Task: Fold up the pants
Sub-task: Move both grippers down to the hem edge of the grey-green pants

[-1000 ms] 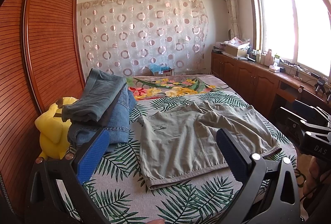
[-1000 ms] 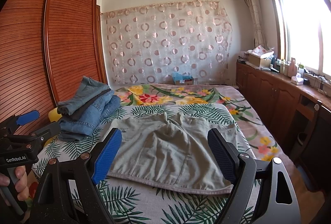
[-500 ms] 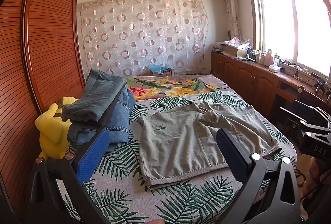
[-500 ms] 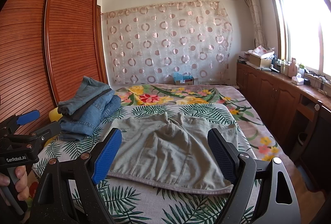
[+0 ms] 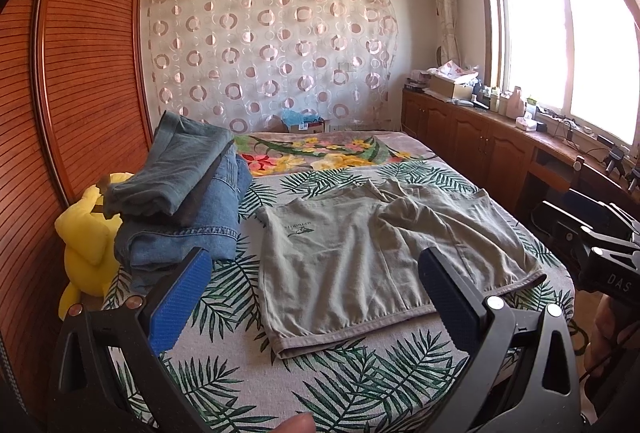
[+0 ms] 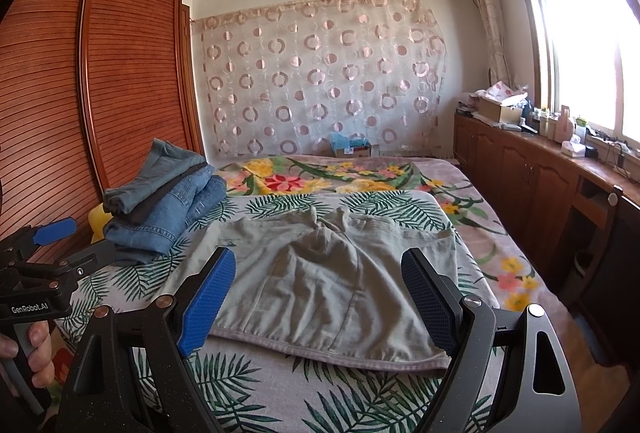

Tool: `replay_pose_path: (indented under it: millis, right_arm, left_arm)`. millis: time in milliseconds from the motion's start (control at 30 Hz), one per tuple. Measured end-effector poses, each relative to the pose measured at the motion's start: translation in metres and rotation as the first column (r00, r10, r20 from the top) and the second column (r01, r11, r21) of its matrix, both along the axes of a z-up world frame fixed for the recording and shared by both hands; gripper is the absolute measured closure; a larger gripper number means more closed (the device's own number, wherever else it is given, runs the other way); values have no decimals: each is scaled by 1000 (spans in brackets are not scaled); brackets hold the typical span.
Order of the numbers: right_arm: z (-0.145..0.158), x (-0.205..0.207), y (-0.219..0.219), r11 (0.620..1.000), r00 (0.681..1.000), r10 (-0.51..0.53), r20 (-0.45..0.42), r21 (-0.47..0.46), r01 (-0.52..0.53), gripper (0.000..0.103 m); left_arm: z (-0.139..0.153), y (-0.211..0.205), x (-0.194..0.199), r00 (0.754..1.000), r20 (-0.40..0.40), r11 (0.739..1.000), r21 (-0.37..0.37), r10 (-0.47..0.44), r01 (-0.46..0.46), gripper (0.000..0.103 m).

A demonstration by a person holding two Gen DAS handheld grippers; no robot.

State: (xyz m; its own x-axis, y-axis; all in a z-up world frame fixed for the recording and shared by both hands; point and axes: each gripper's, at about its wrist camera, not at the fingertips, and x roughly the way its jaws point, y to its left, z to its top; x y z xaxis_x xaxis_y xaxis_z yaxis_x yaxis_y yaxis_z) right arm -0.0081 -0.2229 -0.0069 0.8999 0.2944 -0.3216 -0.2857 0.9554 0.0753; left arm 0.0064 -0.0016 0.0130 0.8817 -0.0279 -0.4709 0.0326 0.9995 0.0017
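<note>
Both fingers [image 6: 208,297] short of shorts [image 6: 320,281]

The yellow plush toy [image 5: 86,245] at nine o'clock is half hidden behind the stacked jeans [image 5: 188,201]. The print on the khaki shorts [image 5: 298,229] is too small to read. The right claw [image 5: 600,245] is cut by the frame at three o'clock.

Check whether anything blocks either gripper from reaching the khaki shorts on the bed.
Nothing visible does. The khaki shorts lie flat just beyond the open left gripper and open right gripper. The folded jeans sit off to the left.
</note>
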Motion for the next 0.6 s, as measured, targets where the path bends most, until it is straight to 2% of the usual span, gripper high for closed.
replay_pose_path:
  millis: [433,600]
  right_arm:
    - [-20,15,-9,1000,998,-25,-58,-17,24,17]
    - [-31,20,-8,998,997,-50,-57,-44,48,17]
  left_arm:
    - [-49,-3,21,993,-106,998,-11,-60,59,0]
    - [-69,0,32,990,-137,999,22,-40,44,2]
